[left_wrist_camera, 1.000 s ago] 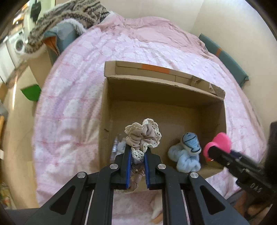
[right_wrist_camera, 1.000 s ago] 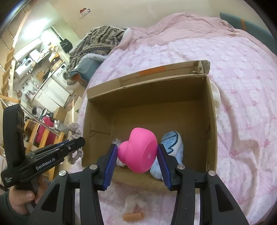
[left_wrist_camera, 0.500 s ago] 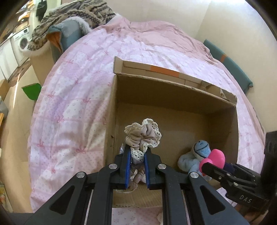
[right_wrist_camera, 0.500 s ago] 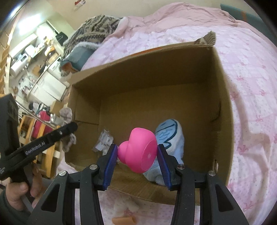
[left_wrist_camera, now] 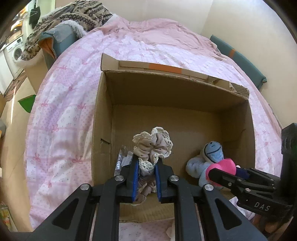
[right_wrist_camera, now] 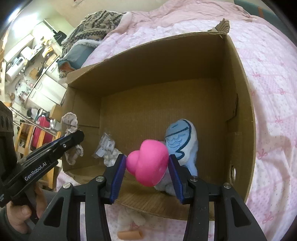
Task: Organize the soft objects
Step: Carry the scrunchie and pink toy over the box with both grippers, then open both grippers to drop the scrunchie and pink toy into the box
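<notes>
An open cardboard box (left_wrist_camera: 104,115) lies on a pink bedspread; it also shows in the right wrist view (right_wrist_camera: 241,89). My left gripper (left_wrist_camera: 146,165) is shut on a beige lace-edged scrunchie (left_wrist_camera: 153,144) and holds it over the box's near left edge. My right gripper (right_wrist_camera: 147,163) is shut on a pink heart-shaped soft toy (right_wrist_camera: 148,163) over the box's near right part. A light blue plush (right_wrist_camera: 181,137) lies inside the box, just behind the pink toy. A crumpled clear wrapper (right_wrist_camera: 105,146) lies in the box's near left corner.
A small white soft item and a tan cylinder (right_wrist_camera: 130,234) lie on the bedspread in front of the box. A patterned knit blanket (left_wrist_camera: 78,14) is piled at the bed's far left. Past the bed's left edge are the floor and a green object (left_wrist_camera: 27,103).
Both grippers have moved forward toward the box and now reach over its near edge. Each still holds its object.
</notes>
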{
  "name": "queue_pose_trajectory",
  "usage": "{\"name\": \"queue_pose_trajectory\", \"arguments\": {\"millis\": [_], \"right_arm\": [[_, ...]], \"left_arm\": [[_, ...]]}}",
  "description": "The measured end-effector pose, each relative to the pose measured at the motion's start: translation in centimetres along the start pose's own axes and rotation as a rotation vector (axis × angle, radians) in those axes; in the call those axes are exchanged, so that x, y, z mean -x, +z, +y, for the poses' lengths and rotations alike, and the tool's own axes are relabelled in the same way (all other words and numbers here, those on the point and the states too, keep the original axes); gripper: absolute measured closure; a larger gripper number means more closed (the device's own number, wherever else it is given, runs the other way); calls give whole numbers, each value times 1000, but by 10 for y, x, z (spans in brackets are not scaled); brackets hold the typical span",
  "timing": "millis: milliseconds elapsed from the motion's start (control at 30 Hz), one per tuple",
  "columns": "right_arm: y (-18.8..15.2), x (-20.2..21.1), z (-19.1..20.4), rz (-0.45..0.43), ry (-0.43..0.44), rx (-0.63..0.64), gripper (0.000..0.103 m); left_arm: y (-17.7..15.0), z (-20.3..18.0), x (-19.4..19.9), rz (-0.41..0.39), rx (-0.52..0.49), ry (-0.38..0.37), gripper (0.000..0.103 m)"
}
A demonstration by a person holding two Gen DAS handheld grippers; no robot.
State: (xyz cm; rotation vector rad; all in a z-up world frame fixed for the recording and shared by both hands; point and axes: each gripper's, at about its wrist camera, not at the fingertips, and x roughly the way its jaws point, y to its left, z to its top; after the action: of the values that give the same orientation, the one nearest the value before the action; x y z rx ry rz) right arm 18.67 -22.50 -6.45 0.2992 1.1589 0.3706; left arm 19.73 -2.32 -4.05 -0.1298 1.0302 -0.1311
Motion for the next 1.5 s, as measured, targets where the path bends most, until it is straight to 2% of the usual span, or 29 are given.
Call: {"name": "queue_pose_trajectory", "arguments": {"millis": [267,433,500,533,600,667,800,1233,1500], "right_arm": [[2,-1,-4,8,24,-23,53],[3,3,-5,-5,53,-35,51],[3,8,-6,-30,74,-46,43],[4,11,-6,-42,87,-48,43],[4,15,-5,-65,97,-50,39],[5,20,-6,-89,101,-55,32],[8,24,-9,-106,90,-71,28],[4,28,-14,-93,52,-83,28],[-8,39,-12,-92,39,-85,28]], "left_arm": [[-4,-3,-3,17,-21,2,84],[-5,-5,-2,17,-30,7,75],[-4,-5,0,9,-27,10,64],[-4,-5,1,4,-27,13,60],[-2,-6,6,-17,-29,22,45],[-1,-7,11,-39,-35,26,38],[0,-6,13,-45,-39,26,37],[-3,-2,19,-32,-33,38,37],[-10,8,40,-38,-10,41,37]]}}
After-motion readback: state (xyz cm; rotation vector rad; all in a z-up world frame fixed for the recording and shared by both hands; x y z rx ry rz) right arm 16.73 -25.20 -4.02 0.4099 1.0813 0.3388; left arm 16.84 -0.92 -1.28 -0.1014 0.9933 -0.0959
